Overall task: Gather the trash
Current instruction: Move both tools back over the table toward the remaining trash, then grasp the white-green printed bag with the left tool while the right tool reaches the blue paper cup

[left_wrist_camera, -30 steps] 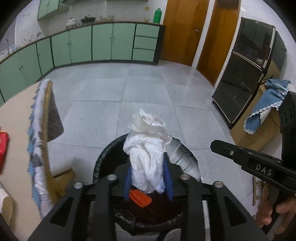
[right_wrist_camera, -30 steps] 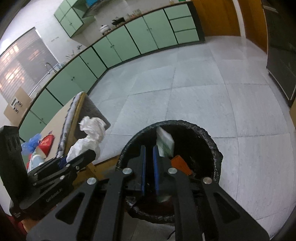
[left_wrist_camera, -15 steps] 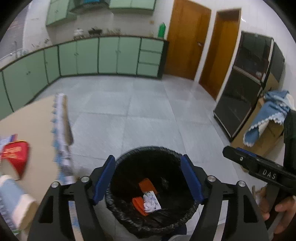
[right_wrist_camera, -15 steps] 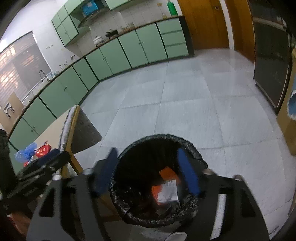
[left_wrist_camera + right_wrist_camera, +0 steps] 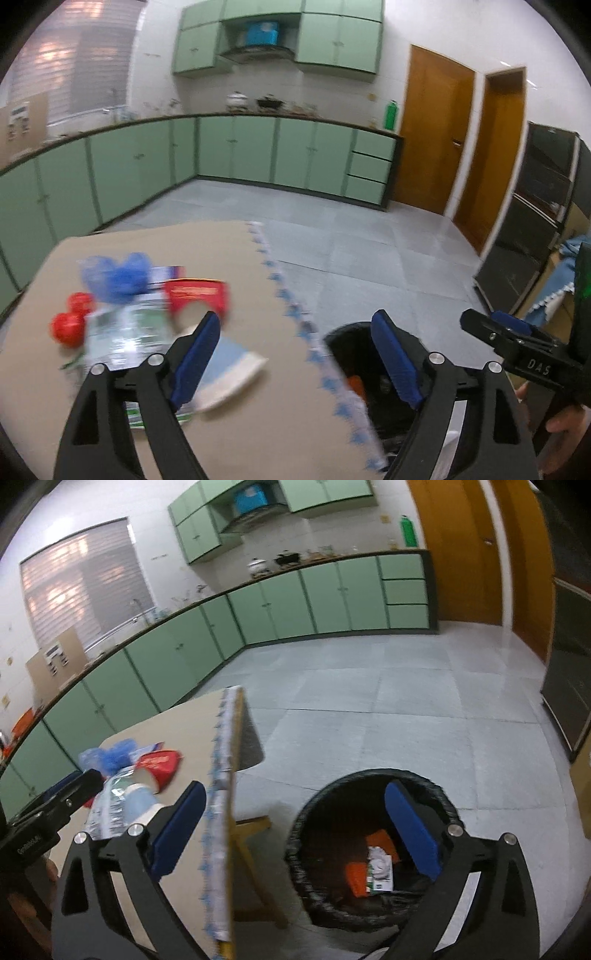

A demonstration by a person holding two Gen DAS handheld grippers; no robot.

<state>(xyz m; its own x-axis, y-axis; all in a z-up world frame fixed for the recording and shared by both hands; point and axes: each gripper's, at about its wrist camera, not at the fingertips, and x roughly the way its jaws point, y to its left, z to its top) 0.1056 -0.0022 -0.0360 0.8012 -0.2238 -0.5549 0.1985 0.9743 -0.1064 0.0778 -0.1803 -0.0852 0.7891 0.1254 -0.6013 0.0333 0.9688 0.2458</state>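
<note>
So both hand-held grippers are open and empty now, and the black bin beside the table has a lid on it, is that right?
Not quite: the black bin has no lid. The right wrist view looks straight into it, showing orange and white trash inside. Both the left hand-held gripper and right hand-held gripper are open and empty.

Counter (image 5: 229,435) to the left, trash bin (image 5: 373,782) on the floor at its right edge.
Wrappers (image 5: 378,873) lie in the bin; a bottle (image 5: 122,339), box (image 5: 195,295) and bag (image 5: 114,275) lie clustered on the counter; cabinets (image 5: 280,605) line the wall behind.
</note>
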